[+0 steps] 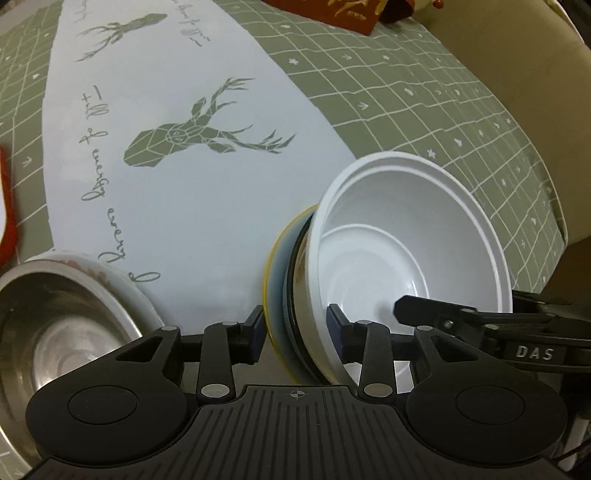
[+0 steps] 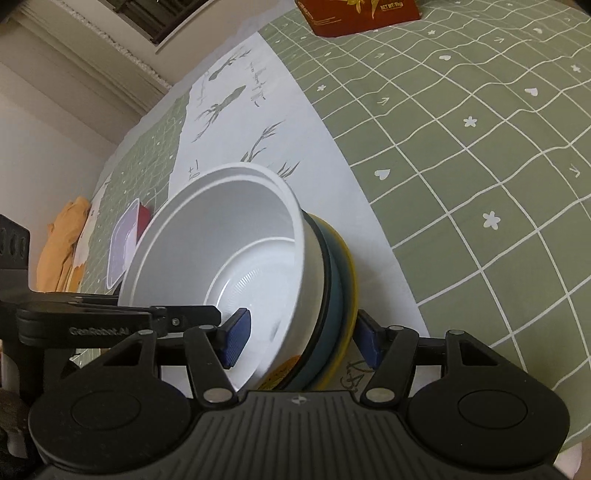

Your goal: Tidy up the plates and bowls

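Observation:
A white bowl sits nested in a dark-rimmed bowl on a blue plate with a yellow rim. The whole stack tips toward the cameras over the table runner. My left gripper straddles the stack's near edge, one pad outside the yellow rim and one inside the white bowl, with its pads not pressing. My right gripper is shut across the same stack, one pad inside the white bowl and the other against the yellow rim. Its finger also shows inside the bowl in the left wrist view.
A steel bowl rests in a patterned ceramic bowl at the near left. A red box lies at the far end of the green checked cloth. A lidded container and an orange cloth lie to the left.

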Available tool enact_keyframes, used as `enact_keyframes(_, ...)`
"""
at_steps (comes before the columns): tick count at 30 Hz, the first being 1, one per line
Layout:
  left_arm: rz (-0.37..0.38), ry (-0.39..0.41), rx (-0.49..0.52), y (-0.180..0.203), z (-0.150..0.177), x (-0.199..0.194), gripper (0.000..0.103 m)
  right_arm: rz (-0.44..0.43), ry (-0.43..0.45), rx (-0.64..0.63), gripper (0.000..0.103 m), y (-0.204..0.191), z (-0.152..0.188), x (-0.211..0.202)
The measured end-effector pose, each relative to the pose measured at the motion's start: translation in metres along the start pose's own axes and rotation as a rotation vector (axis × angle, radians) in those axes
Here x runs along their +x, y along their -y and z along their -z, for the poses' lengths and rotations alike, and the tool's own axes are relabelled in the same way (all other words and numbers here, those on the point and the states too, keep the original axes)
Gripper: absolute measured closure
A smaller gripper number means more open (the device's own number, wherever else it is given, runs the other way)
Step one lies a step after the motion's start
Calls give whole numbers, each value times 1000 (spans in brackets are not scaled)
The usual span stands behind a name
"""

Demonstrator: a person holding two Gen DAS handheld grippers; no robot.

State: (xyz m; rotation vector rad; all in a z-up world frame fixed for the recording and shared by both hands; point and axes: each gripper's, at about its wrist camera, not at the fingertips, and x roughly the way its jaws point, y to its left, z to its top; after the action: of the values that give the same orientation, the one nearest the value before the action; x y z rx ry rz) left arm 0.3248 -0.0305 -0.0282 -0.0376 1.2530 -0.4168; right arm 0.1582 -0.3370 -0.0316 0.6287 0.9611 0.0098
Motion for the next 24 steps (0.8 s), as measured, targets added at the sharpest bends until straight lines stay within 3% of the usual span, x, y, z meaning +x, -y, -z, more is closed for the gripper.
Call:
enact_keyframes(9,-12,-19,9,8,-5,16,51,15,-44,39,41,6,2,25)
enact_keyframes(16,-24,-17,18,11,-5,17,49,-2,-34,77,50,13,-1,26)
enact_keyframes(24,-14,-26,4,8,-3,18,49,-5,-45,53,51,7,0,27)
